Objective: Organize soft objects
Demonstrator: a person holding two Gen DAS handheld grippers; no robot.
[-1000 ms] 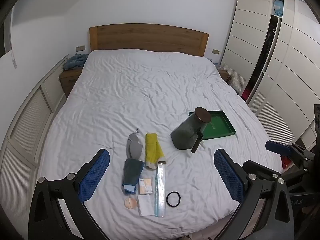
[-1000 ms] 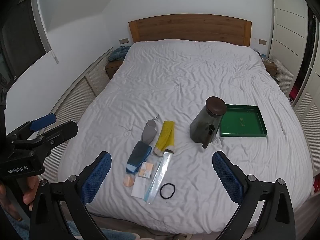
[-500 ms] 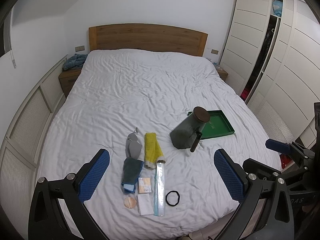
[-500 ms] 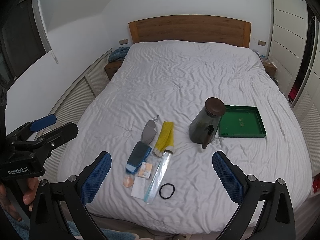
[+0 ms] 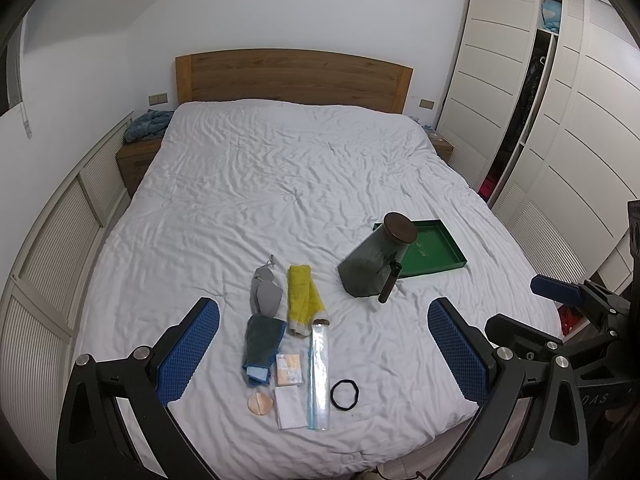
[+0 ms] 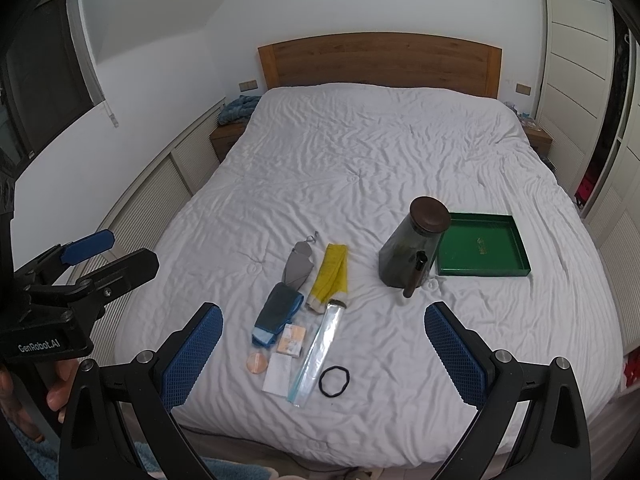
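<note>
The left gripper (image 5: 323, 338) is hovering over the near edge of the bed (image 5: 280, 184), its blue-padded fingers (image 5: 188, 352) standing wide apart and gripping nothing. The right gripper (image 6: 323, 340) is hanging beside it, likewise spread wide and empty.

Straight ahead of both tools, between their fingers, the soft things are lying in a loose cluster on the white duvet. Farthest from the tools are a grey fabric pouch (image 5: 265, 294) and, just to its right, a folded yellow cloth (image 5: 304, 300). Nearer, a grey-blue folded cloth (image 5: 260, 348) is touching the pouch's near end. Beside it are lying a small orange packet (image 5: 289, 368), a round peach pad (image 5: 260, 403), a white sachet (image 5: 290, 406) and a long clear plastic sleeve (image 5: 319, 372). A black hair tie (image 5: 344, 395) is lying just right of the sleeve.

Farther ahead and to the right, a dark jar with a brown lid (image 5: 376, 264) is leaning against a green tray (image 5: 436, 250), with a dark tube (image 5: 390, 282) touching its front.
</note>
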